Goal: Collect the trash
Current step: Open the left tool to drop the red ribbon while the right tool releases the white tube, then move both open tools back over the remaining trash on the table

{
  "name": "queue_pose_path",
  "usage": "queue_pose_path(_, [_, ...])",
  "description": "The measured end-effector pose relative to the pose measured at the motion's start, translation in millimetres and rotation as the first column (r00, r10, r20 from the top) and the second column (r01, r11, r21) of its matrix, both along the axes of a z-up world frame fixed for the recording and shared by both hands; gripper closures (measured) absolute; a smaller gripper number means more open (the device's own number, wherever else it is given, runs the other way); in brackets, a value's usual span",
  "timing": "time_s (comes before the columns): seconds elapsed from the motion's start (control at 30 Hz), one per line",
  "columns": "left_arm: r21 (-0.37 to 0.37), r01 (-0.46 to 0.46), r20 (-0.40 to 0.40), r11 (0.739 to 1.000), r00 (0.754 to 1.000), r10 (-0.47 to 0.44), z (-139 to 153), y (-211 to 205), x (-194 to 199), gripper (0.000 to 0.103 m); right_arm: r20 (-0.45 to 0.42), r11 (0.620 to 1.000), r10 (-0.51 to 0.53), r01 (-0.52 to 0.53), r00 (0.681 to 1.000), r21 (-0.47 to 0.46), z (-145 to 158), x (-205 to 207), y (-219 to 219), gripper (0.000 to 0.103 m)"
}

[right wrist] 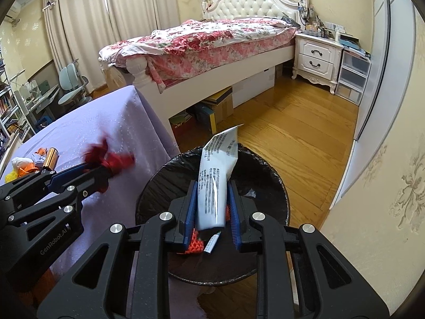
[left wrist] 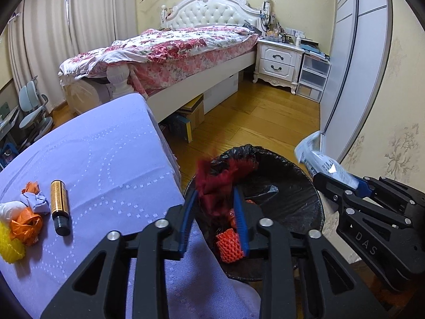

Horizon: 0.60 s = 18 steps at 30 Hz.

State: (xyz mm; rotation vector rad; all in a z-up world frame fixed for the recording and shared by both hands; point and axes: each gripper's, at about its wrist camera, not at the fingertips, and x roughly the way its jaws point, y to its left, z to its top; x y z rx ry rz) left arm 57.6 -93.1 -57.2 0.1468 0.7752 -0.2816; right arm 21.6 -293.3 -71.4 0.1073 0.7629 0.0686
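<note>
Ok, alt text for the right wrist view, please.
The right tongs grip a flattened white tube above a black-lined trash bin. At left, the left tongs pinch a dark red scrap beside a purple-clothed table, a floral bed behind.

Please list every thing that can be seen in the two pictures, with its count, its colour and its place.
red crumpled scrap: 1, dark red, between the left fingers, at the bin's rim
squeezed tube: 1, white with dark print, between the right fingers, above the bin
bin: 1, black liner, on the floor beside the table
foam net: 1, orange-red, inside the bin
small bottle: 1, amber with black cap, lying on the table
crumpled trash pile: several pieces, orange, white, lilac, yellow, at the table's left edge
table: 1, lilac cloth
bed: 1, white frame, floral cover
nightstand: 1, white, beside the bed
left gripper: 1, black, blue pads
right gripper: 1, black, blue pads
</note>
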Motion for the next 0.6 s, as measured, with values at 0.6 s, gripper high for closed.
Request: queue_pose_path(0.6, [-0.010, -0.094, 0.033, 0.995, 0.995, 0.095, 9.7, 31.4, -12.9, 0.026, 0.000, 0.998, -0.057, 0.057, 0.998, 0.000, 0.5, -9.3, -4.9, 0.046])
